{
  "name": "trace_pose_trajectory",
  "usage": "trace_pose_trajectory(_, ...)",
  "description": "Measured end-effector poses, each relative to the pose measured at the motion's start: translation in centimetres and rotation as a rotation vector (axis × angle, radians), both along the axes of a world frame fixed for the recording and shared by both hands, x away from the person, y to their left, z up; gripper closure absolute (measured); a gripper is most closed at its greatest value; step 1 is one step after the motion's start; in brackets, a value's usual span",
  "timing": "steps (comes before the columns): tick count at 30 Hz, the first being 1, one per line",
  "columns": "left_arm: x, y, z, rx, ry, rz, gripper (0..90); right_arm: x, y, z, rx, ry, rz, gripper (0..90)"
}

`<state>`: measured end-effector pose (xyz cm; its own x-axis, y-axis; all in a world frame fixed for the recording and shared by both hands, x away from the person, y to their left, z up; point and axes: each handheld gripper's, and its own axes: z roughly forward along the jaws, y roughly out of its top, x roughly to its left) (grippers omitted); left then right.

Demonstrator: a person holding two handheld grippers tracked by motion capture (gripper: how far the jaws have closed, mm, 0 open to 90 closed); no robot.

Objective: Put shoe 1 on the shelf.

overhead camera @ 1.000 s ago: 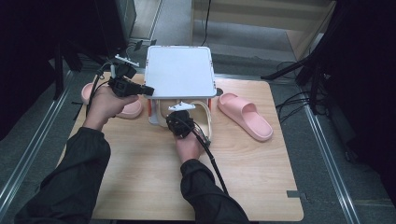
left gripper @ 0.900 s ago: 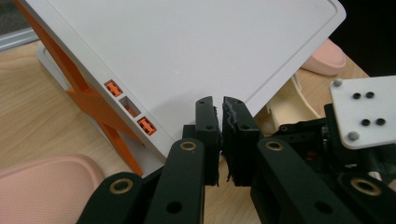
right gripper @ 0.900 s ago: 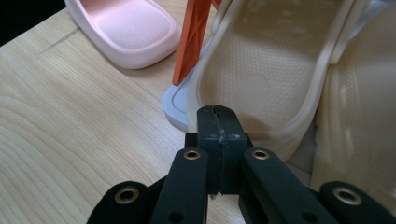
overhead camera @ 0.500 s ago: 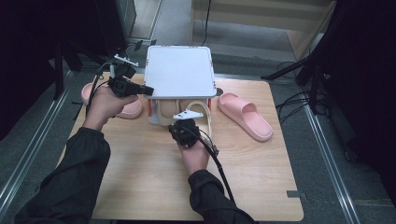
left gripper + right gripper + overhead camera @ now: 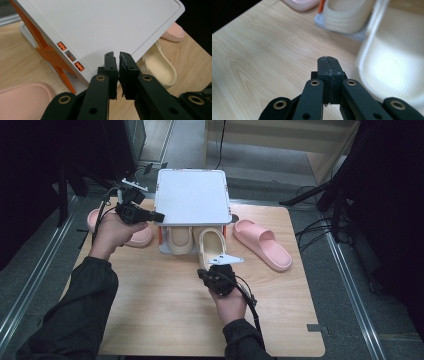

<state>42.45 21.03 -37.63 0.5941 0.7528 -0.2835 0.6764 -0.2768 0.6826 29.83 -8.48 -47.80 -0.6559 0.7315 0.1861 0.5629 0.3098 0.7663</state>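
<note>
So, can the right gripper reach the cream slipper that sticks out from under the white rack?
Probably yes. The right gripper sits just in front of the cream slipper, with bare table around it, but its jaws are shut and must open first.

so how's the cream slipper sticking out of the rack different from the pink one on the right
The cream slipper is pale beige and lies partly under the white rack; the pink slipper lies wholly on the bare table. The cream one points straight toward the person; the pink one lies at an angle. Both are open-toed slides, sole down.
</note>
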Motion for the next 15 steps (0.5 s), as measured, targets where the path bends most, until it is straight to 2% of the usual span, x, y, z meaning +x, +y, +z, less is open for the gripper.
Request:
trace_pose_trajectory(3, 0.0, -0.1, 0.0, 0.007, -0.004, 0.002, 84.3, -0.6, -1.4, -0.4, -0.002, 0.015, -0.009, 90.0)
trace_pose_trajectory(7, 0.0, 0.0, 0.0, 0.002, -0.002, 0.003, 84.3, -0.7, -2.1, -1.0, -0.008, 0.024, -0.007, 90.0)
trace_pose_trajectory(11, 0.0, 0.0, 0.0, 0.002, -0.002, 0.002, 84.3, -0.6, -2.8, -1.5, -0.006, 0.035, -0.005, 90.0)
trace_pose_trajectory(13, 0.0, 0.1, 0.0, -0.002, -0.001, -0.001, 84.3, -0.3, -3.5, -1.9, -0.028, 0.037, -0.011, 90.0)
trace_pose_trajectory(15, 0.0, 0.1, 0.0, -0.003, 0.001, -0.002, 84.3, -0.2, -3.7, -2.1, -0.029, 0.042, -0.017, 90.0)
